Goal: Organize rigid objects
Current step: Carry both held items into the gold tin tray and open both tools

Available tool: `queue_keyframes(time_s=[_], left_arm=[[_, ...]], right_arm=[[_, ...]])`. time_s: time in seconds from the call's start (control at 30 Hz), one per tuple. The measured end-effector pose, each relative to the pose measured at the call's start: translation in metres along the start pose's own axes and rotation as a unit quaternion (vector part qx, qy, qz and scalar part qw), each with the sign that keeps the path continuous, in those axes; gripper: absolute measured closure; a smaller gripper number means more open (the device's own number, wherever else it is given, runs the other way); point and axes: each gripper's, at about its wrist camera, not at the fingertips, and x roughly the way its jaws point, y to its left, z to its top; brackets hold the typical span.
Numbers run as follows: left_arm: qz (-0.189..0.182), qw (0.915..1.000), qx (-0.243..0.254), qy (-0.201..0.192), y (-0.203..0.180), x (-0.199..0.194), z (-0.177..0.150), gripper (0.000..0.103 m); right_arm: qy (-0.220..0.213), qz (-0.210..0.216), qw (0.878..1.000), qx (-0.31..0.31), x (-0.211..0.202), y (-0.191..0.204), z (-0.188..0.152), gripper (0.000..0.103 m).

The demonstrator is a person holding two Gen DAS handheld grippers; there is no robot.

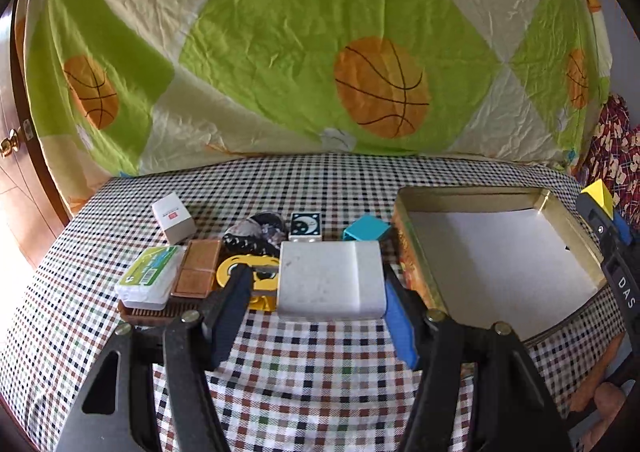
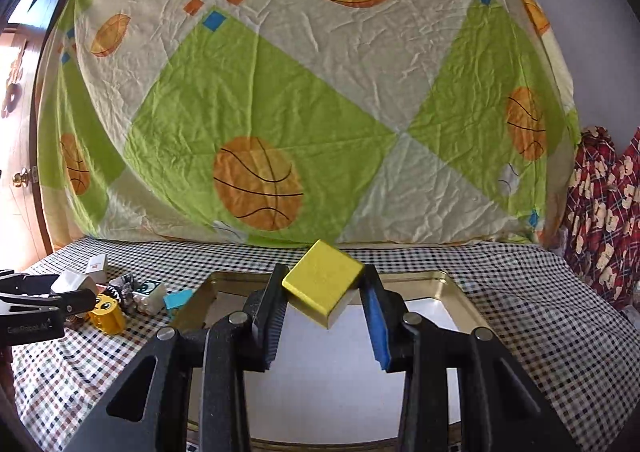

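Left gripper [image 1: 320,288] clamped on the white block [image 1: 330,279], pads on both its sides, block lifted off the checked cloth [image 1: 304,364]. Jaws roughly mid-width, set by the block.

Right gripper [image 2: 322,302] nearly closed on the yellow block [image 2: 323,281], which is tilted corner-up between the pads, over the tin [image 2: 456,284]. Tin is open, gold rim, white floor bare where visible.

Relative to the tin, all left of it on the cloth: blue block [image 1: 366,232] just beside its left wall; moon cube [image 1: 305,226] further left; dark patterned item [image 1: 256,232] beyond that; small white box [image 1: 174,218] farthest back-left. Green-lidded case [image 1: 150,276] and brown bar [image 1: 198,268] lie side by side, touching, atop a dark brown slab. Yellow face toy [image 2: 106,312] sits behind the left gripper's finger.
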Motion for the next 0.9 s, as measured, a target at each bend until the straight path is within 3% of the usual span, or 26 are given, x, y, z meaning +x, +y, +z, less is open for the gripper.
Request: queue_keyframes(time_s=[0.3, 0.6, 0.9], left_arm=[[-0.026, 0.9989, 0.036, -0.017, -0.062, 0.003, 0.018, 0.04], [-0.053, 0.9969, 0.059, -0.005, -0.12, 0.027, 0.018, 0.04], [-0.048, 0.9966, 0.065, 0.012, -0.139, 0.052, 0.007, 0.04]], right_arm=[[0.026, -0.037, 0.999, -0.001, 0.014, -0.039, -0.002, 0.064], [0.067, -0.061, 0.996, -0.001, 0.033, -0.057, -0.008, 0.064], [0.09, -0.057, 0.994, -0.003, 0.042, -0.054, -0.012, 0.064]])
